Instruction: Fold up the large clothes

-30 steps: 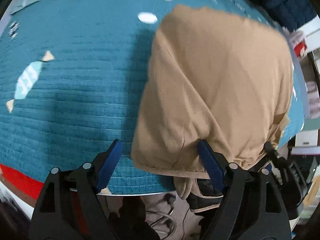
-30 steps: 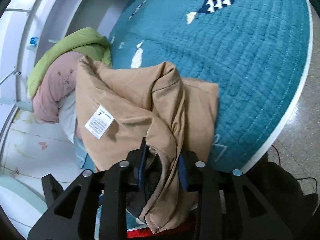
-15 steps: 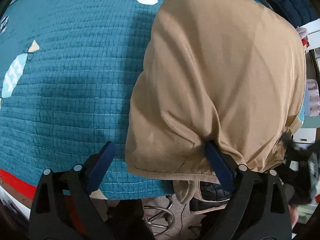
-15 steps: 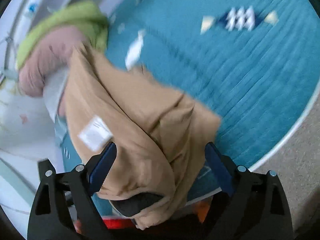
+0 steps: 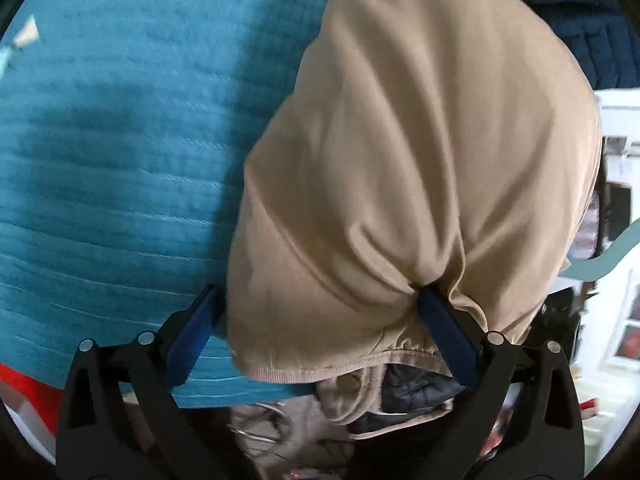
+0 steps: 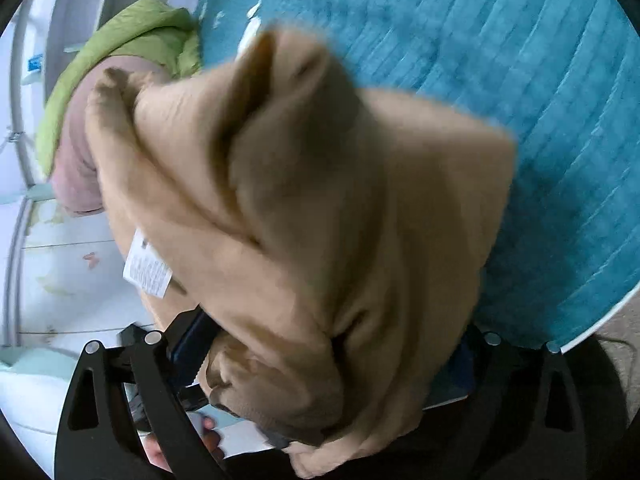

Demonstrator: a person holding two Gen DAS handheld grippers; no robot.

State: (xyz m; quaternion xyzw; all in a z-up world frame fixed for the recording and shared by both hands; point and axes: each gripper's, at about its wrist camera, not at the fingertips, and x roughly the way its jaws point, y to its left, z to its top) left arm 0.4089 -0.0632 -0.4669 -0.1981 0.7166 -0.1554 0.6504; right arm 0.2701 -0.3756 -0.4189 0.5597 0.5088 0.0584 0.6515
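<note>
Left wrist view: the left gripper (image 5: pixel 316 320) had its fingers spread wide, as a second earlier, with the tan garment (image 5: pixel 420 168) bunched between them and draped over the right one, now nearer the lens, at the near edge of the teal-quilted bed (image 5: pixel 112 168).

Right wrist view: the right gripper (image 6: pixel 332 356), closed on a fold a second before, stood open, the garment (image 6: pixel 320 216) slumped across it. Judgement: that grip was released, and a new grasp is likely needed.
</note>
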